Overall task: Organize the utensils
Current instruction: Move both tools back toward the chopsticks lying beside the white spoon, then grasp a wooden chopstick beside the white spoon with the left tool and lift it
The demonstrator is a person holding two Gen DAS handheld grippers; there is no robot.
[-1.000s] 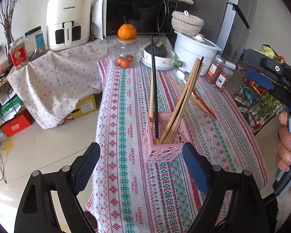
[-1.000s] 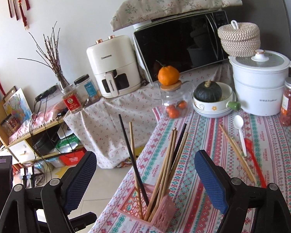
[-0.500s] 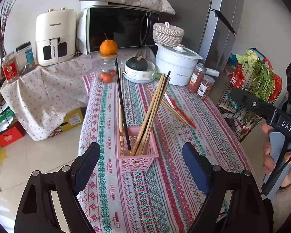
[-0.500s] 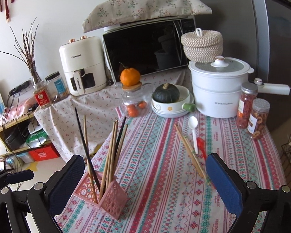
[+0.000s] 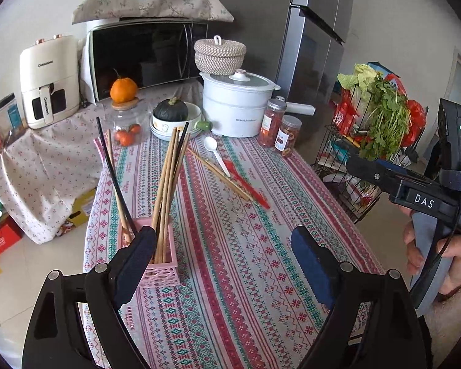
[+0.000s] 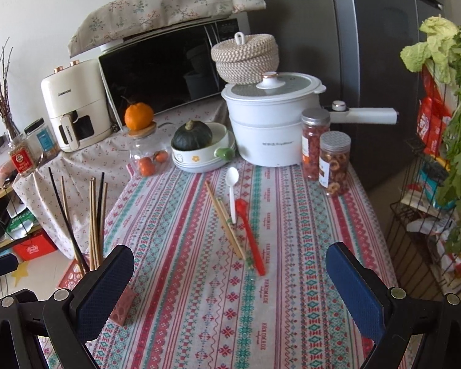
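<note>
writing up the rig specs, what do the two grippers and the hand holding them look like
Both the left gripper and the right gripper have black plastic linkage arms with silver pivot screws and dark blue textured finger pads. The left wrist view shows the right unit's black body marked "DAS" in white, a strap, a thin black cable, a grey handle, and a bare, sleeveless hand.

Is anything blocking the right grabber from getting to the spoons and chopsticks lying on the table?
Nothing visible does. The right gripper is open, and only bare tablecloth lies between it and the loose chopsticks, white spoon and red spoon. The pink basket sits off to the left.
</note>
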